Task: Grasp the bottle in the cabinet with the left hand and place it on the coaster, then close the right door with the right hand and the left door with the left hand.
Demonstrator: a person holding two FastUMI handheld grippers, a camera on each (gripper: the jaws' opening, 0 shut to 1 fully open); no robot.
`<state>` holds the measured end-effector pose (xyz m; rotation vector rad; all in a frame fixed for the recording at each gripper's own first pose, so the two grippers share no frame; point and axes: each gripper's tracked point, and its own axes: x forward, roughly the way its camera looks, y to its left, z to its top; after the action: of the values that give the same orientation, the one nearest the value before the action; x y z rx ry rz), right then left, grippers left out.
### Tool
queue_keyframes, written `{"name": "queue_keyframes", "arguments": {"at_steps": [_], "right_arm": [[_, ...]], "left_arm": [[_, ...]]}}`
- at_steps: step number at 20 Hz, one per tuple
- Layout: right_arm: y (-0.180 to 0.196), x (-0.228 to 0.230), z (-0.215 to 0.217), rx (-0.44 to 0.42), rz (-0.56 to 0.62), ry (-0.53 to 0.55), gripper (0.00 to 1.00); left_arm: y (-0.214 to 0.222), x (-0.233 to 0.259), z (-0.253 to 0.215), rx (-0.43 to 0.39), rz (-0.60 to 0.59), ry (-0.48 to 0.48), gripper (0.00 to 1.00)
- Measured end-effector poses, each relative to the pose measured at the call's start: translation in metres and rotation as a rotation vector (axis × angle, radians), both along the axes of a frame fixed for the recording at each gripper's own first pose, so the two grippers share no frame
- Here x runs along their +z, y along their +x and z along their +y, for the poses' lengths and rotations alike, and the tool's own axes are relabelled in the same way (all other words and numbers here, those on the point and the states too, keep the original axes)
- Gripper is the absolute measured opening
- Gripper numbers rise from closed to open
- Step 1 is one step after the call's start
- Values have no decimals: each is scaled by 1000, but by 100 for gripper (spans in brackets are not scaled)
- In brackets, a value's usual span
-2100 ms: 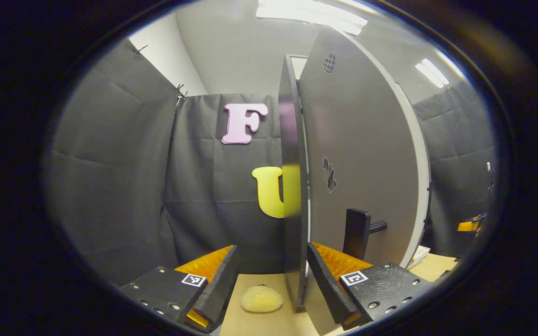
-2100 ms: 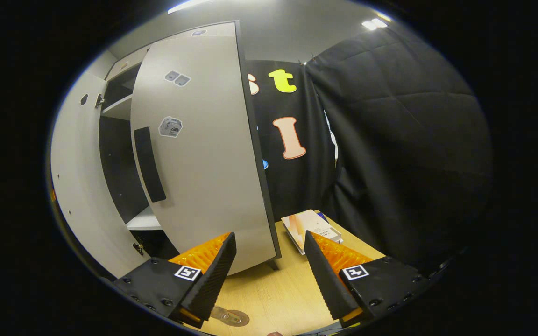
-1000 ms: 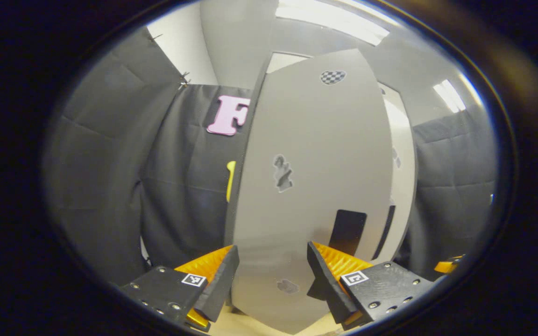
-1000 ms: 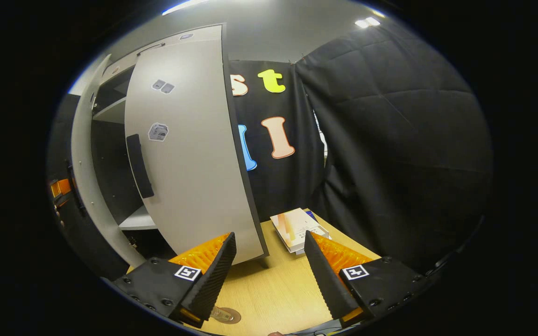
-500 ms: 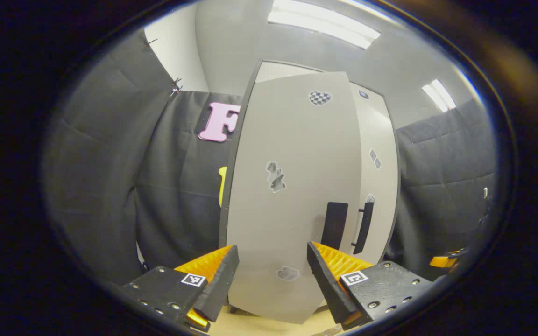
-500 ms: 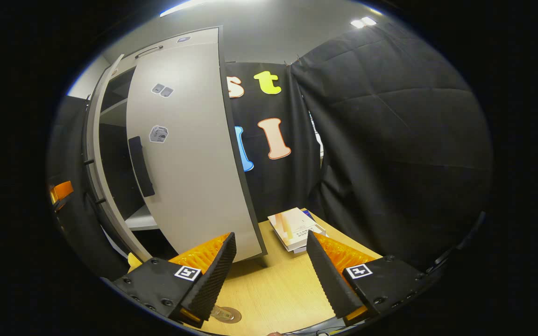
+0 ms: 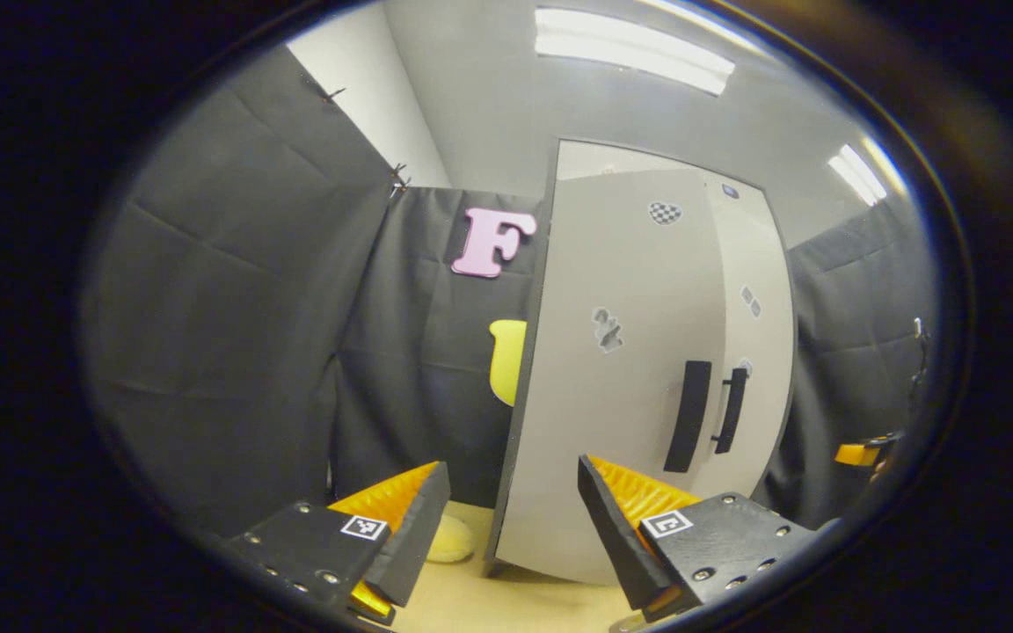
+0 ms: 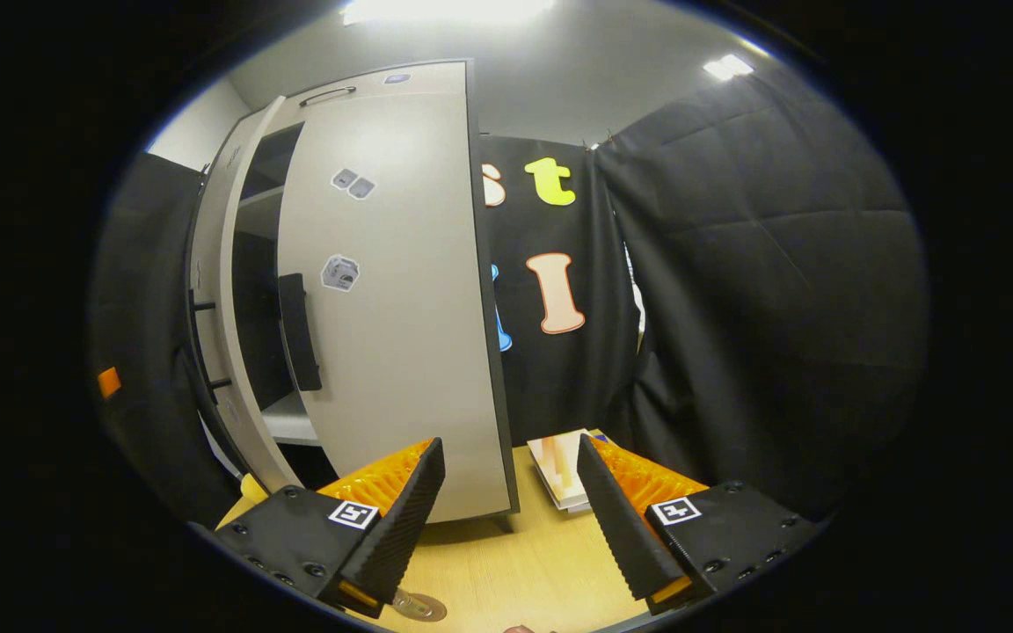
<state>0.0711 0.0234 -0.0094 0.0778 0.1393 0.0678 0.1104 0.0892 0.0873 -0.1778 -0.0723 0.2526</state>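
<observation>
Cabinet [image 7: 638, 369] at 1 o'clock of the left gripper [image 7: 513, 519]: 2 flat matte grey doors, each with 1 black bar handle, left door [image 7: 621, 387] nearly shut, right door [image 8: 392, 299] ajar. Both the left and right gripper [image 8: 511, 510] have fingers spread, empty, over the smooth wood table [image 8: 515, 571].

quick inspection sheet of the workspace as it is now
surface: light wooden table, bare between the jaws.
job's things: cabinet left door looks nearly shut; right door ajar, a shelf visible in the gap; coaster at the right gripper view's bottom edge, the bottle on it mostly hidden.
clutter: stack of booklets by the right door; yellow fluffy thing left of the cabinet.
grippers: left gripper and right gripper, jaws open, empty.
cables: nothing seen.
surroundings: black cloth wall, ceiling lights.
</observation>
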Motion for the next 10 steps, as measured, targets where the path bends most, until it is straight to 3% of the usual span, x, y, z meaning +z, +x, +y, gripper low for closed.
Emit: {"name": "queue_keyframes", "arguments": {"at_steps": [1, 2, 4, 10], "right_arm": [[3, 1, 3, 9, -3, 0, 97], [5, 1, 6, 21, -1, 4, 97], [12, -1, 12, 48, 7, 14, 96], [29, -2, 32, 123, 31, 23, 96]], "left_arm": [[1, 0, 3, 15, 0, -4, 95], [2, -1, 5, 31, 5, 1, 82], [1, -1, 5, 59, 18, 29, 82], [-12, 12, -4, 87, 34, 89, 93]]}}
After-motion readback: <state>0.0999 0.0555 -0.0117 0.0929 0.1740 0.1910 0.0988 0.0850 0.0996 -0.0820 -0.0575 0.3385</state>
